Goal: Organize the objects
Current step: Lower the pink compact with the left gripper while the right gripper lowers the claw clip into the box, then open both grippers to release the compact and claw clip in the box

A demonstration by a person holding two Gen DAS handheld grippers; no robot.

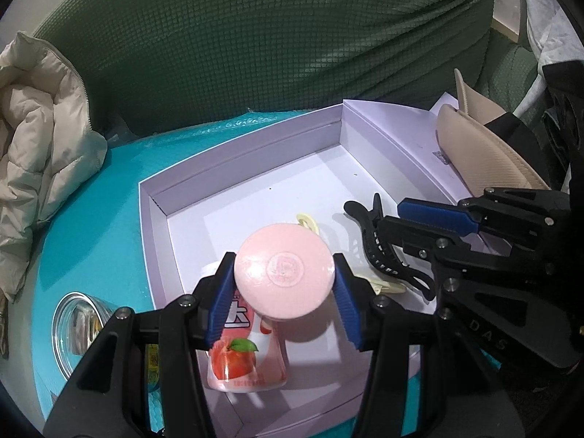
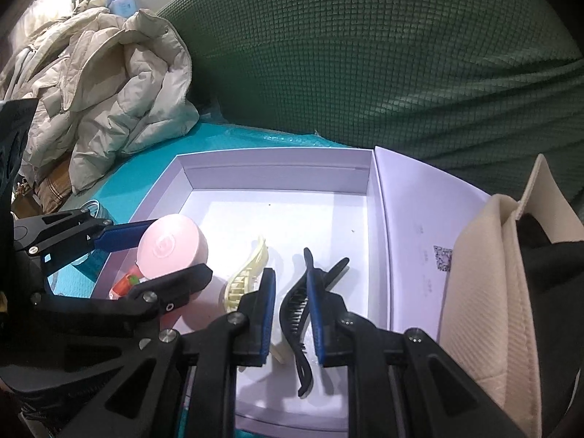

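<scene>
At frame centre we see our left hand-held gripper (image 1: 284, 284) clamped on a round pink plastic case (image 1: 284, 272) above the shallow white cardboard box (image 1: 255, 153). Our right hand-held gripper (image 2: 292, 314) pinches the black plastic claw hair clip (image 2: 297, 314) inside it, beside a cream plastic hair clip (image 2: 244, 277) and a peach-printed pouch (image 1: 244, 365).

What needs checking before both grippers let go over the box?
1. Left gripper shut on pink round case: ok.
2. Case over white box, not outside the rim: ok.
3. Drop spot clear: not ok, peach pouch lies right under the case.
4. Right gripper shut on black hair clip: ok.
5. Black clip clear of cream hair clip: cannot tell; they lie very close.
6. Clip resting on box floor: cannot tell.
</scene>
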